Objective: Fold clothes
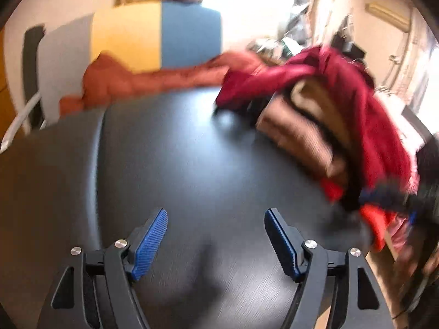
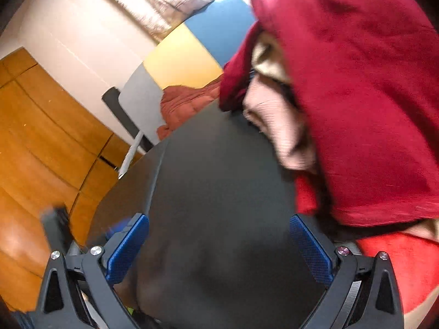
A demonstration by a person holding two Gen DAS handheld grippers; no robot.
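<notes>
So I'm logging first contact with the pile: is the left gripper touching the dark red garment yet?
Apart. The left wrist view shows the left gripper open over bare black table, with the dark red garment lying well ahead to the right.

Strong daylight floods in from the window [image 1: 247, 8] behind the table's far edge and blows it out to pure white in my left wrist view. The dark table [image 1: 192, 150] carries a dull glare patch near the clothes pile [image 1: 343, 104], which is motion-blurred. Both views bend and darken at the corners. A soft shadow lies near my left gripper [image 1: 216, 242].
</notes>
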